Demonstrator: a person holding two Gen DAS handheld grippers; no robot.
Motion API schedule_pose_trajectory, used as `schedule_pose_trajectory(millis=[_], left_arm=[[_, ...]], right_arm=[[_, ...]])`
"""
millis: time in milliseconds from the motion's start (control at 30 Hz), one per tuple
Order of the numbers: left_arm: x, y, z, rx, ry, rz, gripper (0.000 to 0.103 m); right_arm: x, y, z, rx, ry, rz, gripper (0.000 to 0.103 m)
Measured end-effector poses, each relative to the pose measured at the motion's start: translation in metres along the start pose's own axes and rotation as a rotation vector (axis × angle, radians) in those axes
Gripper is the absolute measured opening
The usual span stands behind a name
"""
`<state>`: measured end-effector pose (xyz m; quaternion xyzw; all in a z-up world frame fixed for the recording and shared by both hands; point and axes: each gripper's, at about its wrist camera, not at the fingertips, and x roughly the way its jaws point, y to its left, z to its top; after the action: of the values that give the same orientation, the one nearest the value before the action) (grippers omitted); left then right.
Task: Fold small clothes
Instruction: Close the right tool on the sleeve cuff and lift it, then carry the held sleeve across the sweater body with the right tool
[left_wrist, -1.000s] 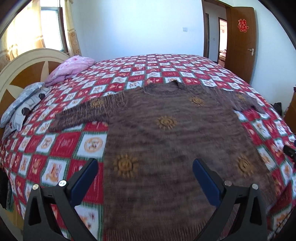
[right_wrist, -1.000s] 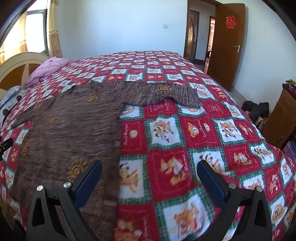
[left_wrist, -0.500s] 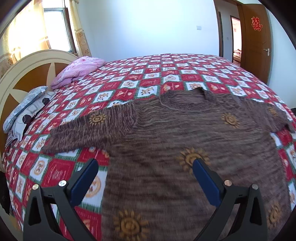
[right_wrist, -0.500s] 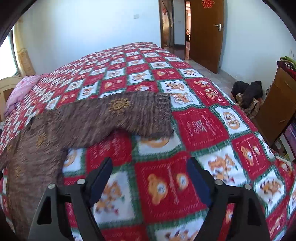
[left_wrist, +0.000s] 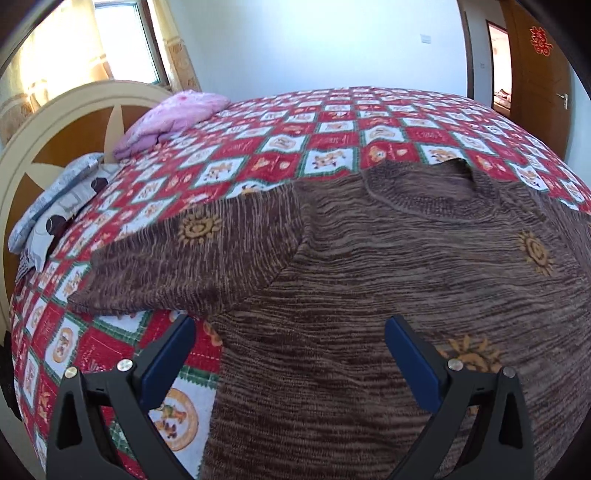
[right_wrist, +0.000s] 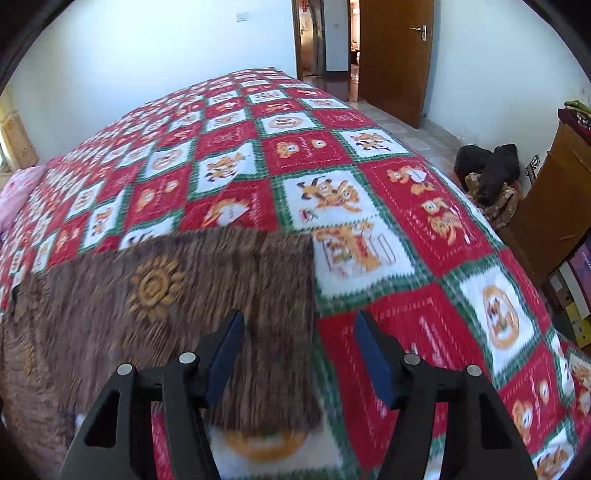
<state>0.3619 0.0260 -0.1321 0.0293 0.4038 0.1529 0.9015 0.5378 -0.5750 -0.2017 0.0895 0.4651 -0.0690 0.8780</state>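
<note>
Fuzzy brown knit sweater with gold suns (left_wrist: 388, 280) lies flat on red checkered bed cover (left_wrist: 332, 129), no fold yet. Your left gripper (left_wrist: 290, 350) spread wide, empty. Your right gripper (right_wrist: 299, 350) closing over sleeve end (right_wrist: 273, 280), not pinching yet. All folds left.

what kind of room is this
Most likely a bedroom in a home. A bed under a red checked cartoon quilt fills the view, with a curved headboard and a pink pillow at its head. A wooden door stands open.
</note>
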Motion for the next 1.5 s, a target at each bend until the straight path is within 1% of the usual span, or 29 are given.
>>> schedule_pose_trajectory(millis=[67, 133, 200, 267, 300, 333, 367, 467, 633, 800, 900, 967, 1067, 1167, 1233, 1367, 1400, 1433, 1467, 1500], left_arm=[[0.005, -0.001, 0.0, -0.004, 0.009, 0.0, 0.103], [0.009, -0.002, -0.001, -0.007, 0.021, -0.001, 0.103], [0.012, -0.001, -0.001, -0.01, 0.028, -0.002, 0.103], [0.016, -0.002, -0.001, -0.008, 0.036, -0.001, 0.103], [0.018, -0.003, -0.002, -0.008, 0.043, -0.004, 0.103], [0.02, -0.003, -0.001, -0.008, 0.051, -0.011, 0.103], [0.021, -0.004, -0.002, -0.006, 0.059, -0.014, 0.103], [0.024, -0.005, -0.002, -0.004, 0.068, -0.02, 0.103], [0.026, -0.002, -0.004, -0.018, 0.07, -0.043, 0.103], [0.031, 0.001, -0.004, -0.035, 0.092, -0.074, 0.103], [0.037, 0.009, -0.003, -0.081, 0.123, -0.128, 0.103], [0.039, 0.013, -0.004, -0.099, 0.129, -0.157, 0.103], [0.037, 0.009, -0.005, -0.083, 0.118, -0.15, 0.103], [0.038, 0.01, -0.005, -0.089, 0.114, -0.155, 0.103], [0.038, 0.011, -0.006, -0.092, 0.111, -0.16, 0.103], [0.037, 0.012, -0.008, -0.096, 0.103, -0.163, 0.103], [0.036, 0.011, -0.008, -0.095, 0.1, -0.161, 0.103], [0.036, 0.011, -0.008, -0.094, 0.098, -0.158, 0.103], [0.036, 0.011, -0.008, -0.095, 0.097, -0.16, 0.103], [0.036, 0.012, -0.009, -0.097, 0.097, -0.163, 0.103]], right_arm=[[0.008, -0.001, 0.005, 0.001, 0.01, -0.006, 0.057], [0.013, 0.0, 0.008, -0.005, 0.012, -0.004, 0.054], [0.014, 0.005, 0.009, -0.03, 0.003, 0.002, 0.045], [0.014, 0.012, 0.007, -0.059, -0.002, 0.01, 0.027], [0.014, 0.017, 0.006, -0.084, -0.005, 0.011, 0.021], [0.013, 0.02, 0.007, -0.098, -0.007, 0.016, 0.011], [0.012, 0.022, 0.007, -0.101, -0.005, 0.02, 0.009], [0.005, 0.025, 0.012, -0.099, -0.021, 0.012, 0.007], [-0.022, 0.041, 0.02, -0.135, -0.068, 0.016, 0.006], [-0.058, 0.067, 0.032, -0.161, -0.112, 0.06, 0.006], [-0.08, 0.091, 0.037, -0.181, -0.129, 0.104, 0.006], [-0.096, 0.112, 0.039, -0.193, -0.128, 0.152, 0.006], [-0.115, 0.142, 0.037, -0.219, -0.129, 0.214, 0.006], [-0.132, 0.185, 0.033, -0.259, -0.12, 0.283, 0.006], [-0.137, 0.209, 0.028, -0.282, -0.117, 0.317, 0.006], [-0.135, 0.266, 0.014, -0.307, -0.081, 0.423, 0.006], [-0.13, 0.281, 0.008, -0.297, -0.064, 0.473, 0.006], [-0.123, 0.296, 0.0, -0.279, -0.039, 0.547, 0.007], [-0.117, 0.306, -0.008, -0.266, -0.011, 0.607, 0.012], [-0.107, 0.319, -0.018, -0.25, 0.045, 0.682, 0.02]])
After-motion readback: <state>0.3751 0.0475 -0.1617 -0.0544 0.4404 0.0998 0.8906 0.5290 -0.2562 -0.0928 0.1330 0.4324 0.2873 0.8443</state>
